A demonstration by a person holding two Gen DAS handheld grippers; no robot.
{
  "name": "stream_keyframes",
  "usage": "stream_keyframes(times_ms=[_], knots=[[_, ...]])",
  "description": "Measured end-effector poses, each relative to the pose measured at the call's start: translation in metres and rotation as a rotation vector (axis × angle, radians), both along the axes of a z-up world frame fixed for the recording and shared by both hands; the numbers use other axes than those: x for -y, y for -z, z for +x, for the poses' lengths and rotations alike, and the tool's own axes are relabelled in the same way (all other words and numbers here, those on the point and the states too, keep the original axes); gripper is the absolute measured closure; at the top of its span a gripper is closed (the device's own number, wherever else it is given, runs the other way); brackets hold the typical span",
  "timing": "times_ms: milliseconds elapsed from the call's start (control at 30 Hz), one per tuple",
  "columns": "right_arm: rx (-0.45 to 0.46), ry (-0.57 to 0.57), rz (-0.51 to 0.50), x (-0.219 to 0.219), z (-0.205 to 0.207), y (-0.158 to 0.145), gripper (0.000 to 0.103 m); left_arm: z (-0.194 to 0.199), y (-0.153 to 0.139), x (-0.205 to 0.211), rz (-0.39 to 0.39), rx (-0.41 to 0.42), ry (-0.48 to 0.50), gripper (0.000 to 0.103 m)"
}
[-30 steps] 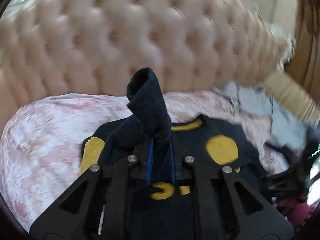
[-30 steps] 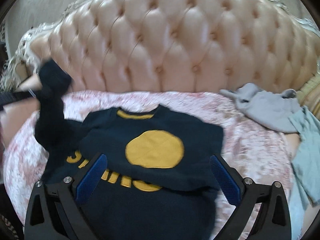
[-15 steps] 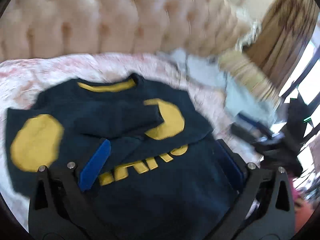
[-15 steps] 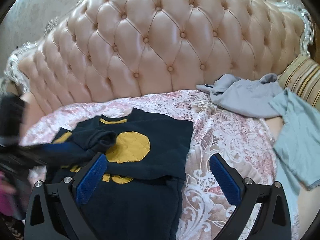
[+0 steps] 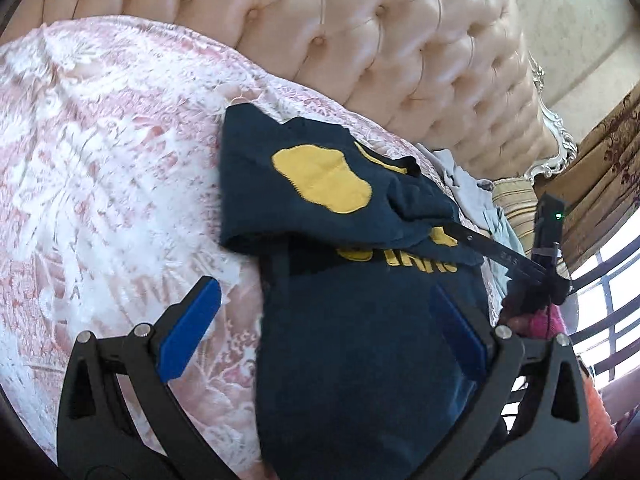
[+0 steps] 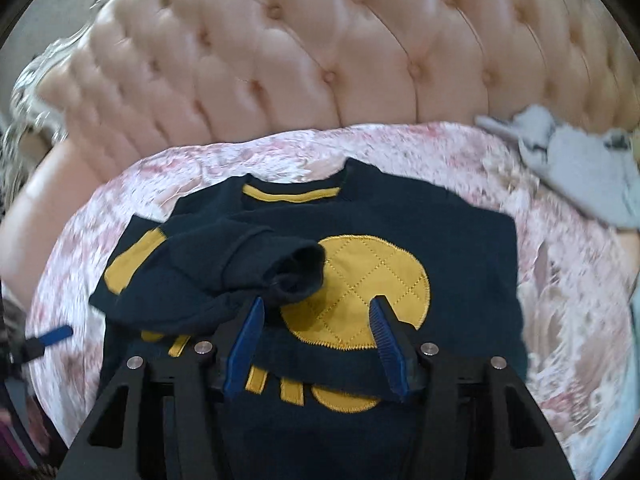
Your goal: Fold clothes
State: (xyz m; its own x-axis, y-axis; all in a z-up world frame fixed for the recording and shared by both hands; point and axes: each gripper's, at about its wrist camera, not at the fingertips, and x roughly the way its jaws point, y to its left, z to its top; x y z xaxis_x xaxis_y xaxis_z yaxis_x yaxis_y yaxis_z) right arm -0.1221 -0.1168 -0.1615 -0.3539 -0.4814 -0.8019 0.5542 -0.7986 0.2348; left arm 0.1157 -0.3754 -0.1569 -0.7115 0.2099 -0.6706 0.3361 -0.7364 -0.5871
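Your left tongs are spread wide and grasp nothing; 1 blue pad hangs over the pink lace bedspread, the other over the lower body of the navy sweater. Your right tongs are partly parted, released, with nothing between the 2 blue pads. They hover low over the sweater's chest, just short of the rolled cuff.

The navy sweater lies flat on the bed, neck toward the headboard. Both sleeves are crossed in over the chest. In the right wrist view, the sleeve from the left side of the picture runs across the front and ends in a bunched cuff that rests on the edge of the quilted yellow patch. Another yellow patch shows on that sleeve near the shoulder. Yellow lettering peeks out below the folded sleeves, partly covered, so you cannot read it. A yellow band lines the collar.

In the left wrist view, your right tongs reach in over the far side of the sweater.

Beyond the sweater, a grey garment lies crumpled on the bedspread near the headboard, well apart from the sweater. The tufted pink headboard rises behind it all. At the far right of the left wrist view you see a striped cushion, a patterned curtain and a barred window.
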Motion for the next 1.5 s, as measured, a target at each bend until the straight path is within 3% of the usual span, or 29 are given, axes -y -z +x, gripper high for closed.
stream_keyframes(times_ms=[200, 333, 467, 667, 800, 900, 1033, 1167, 1367, 1500], knots=[[0.033, 0.024, -0.082, 0.009, -0.002, 0.005, 0.048, -0.024, -0.002, 0.000, -0.023, 0.009, 0.034, 0.000], [-0.101, -0.003, -0.015, 0.018, 0.016, -0.010, 0.048, -0.049, -0.002, -0.003, -0.046, 0.020, 0.070, 0.000], [-0.209, -0.148, 0.088, 0.036, 0.032, -0.016, 0.048, -0.074, -0.003, -0.006, -0.069, 0.032, 0.106, 0.000], [-0.128, -0.238, 0.087, 0.039, 0.006, -0.005, 0.048, -0.143, -0.009, -0.023, -0.086, 0.068, 0.245, 0.000], [-0.064, -0.322, 0.059, 0.039, -0.005, -0.001, 0.048, -0.177, -0.026, -0.047, -0.203, 0.102, 0.316, 0.000], [-0.028, -0.393, 0.072, 0.040, -0.004, 0.006, 0.047, -0.205, -0.013, -0.063, -0.352, 0.214, 0.361, 0.000], [-0.031, -0.463, -0.022, 0.025, -0.001, 0.000, 0.047, -0.242, 0.007, -0.085, -0.557, 0.369, 0.417, 0.000], [-0.020, -0.534, -0.015, 0.026, -0.004, 0.004, 0.045, -0.253, 0.014, -0.097, -0.684, 0.394, 0.424, 0.000], [-0.032, -0.665, 0.037, 0.036, -0.005, 0.009, 0.041, -0.264, 0.019, -0.084, -0.595, 0.390, 0.360, 0.000], [0.034, -0.743, 0.006, 0.037, -0.009, 0.011, 0.036, -0.272, 0.025, -0.081, -0.554, 0.374, 0.323, 0.000]])
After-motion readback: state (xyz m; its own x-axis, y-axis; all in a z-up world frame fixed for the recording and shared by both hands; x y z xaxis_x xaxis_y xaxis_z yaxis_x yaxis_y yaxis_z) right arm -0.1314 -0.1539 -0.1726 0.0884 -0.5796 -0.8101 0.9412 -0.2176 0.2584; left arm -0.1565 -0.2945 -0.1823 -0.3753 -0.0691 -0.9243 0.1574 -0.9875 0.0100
